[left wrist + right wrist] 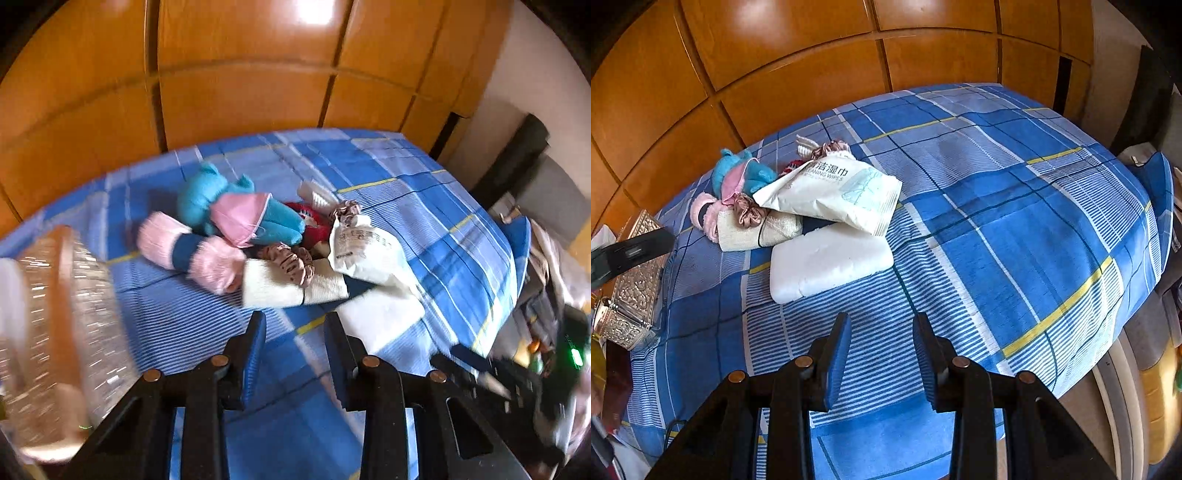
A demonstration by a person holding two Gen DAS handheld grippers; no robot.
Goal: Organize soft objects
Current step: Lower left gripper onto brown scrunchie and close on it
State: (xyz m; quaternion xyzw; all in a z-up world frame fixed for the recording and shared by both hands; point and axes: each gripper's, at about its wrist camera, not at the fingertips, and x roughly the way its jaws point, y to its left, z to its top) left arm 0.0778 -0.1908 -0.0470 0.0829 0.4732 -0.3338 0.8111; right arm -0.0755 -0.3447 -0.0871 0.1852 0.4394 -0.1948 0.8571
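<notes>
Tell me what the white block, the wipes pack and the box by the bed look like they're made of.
The white block looks like matte foam or sponge: rounded edges, a dented surface, no shine. The wipes pack looks like soft plastic film, creased and printed. The box looks like silvery embossed metal or metallised plastic, glinting along its raised pattern; which one the views leave open.

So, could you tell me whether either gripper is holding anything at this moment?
No. The left gripper and right gripper both stand open over the bedsheet.

red toy (314,225) mostly hidden; blurred box (70,314), perhaps embossed.
</notes>
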